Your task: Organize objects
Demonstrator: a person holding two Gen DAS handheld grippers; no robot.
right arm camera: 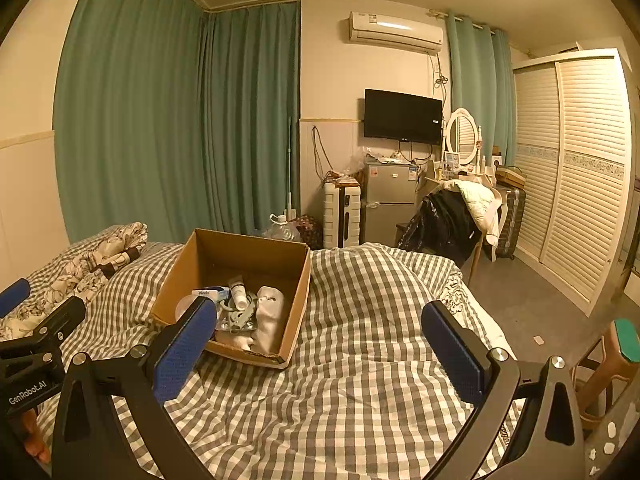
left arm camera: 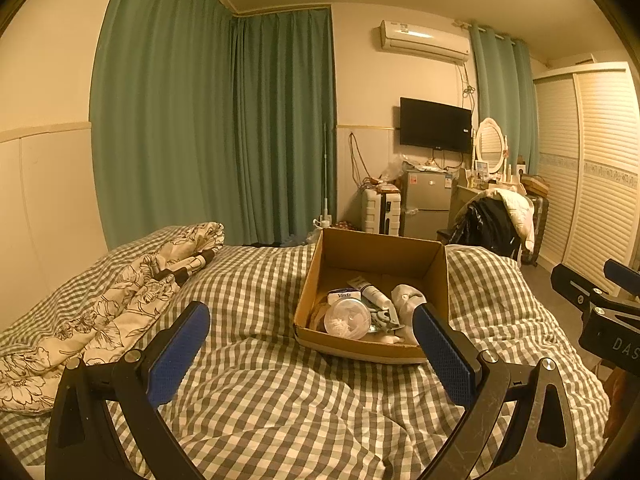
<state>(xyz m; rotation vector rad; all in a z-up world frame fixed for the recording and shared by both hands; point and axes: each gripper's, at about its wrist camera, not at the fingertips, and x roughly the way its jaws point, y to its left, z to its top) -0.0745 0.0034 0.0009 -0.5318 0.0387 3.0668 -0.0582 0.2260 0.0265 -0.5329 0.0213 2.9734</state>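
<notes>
Floral quilt (left arm camera: 104,308): bunched at the far left of the bed, well apart from both grippers; nothing loose shows on it.
Checked bedcover (left arm camera: 260,380): bare under both sets of jaws; no loose item shows on it in either view.
Left gripper (left arm camera: 312,336): jaws spread wide and empty, hovering over the bedcover on the near side of the box.
Cardboard box (left arm camera: 308,280): open-topped, resting on the bed straight ahead of the left gripper and slightly right of its centre line; its near right corner sits just behind that gripper's right fingertip.
Box contents: round clear lid (left arm camera: 346,317) near left, tissue pack (left arm camera: 340,295) behind it, white tube (left arm camera: 374,292) lying with its long axis running far-left to near-right, white sock (left arm camera: 408,300) on the right.
Right gripper (right arm camera: 320,320): jaws released wide, holding nothing; from its view the box lies ahead and to the left, partly behind its left fingertip.
Nearer hand: my judgement is the left, since the box sits nearly centred between its jaws.
Next move: likely a forward reach down into the box.
</notes>
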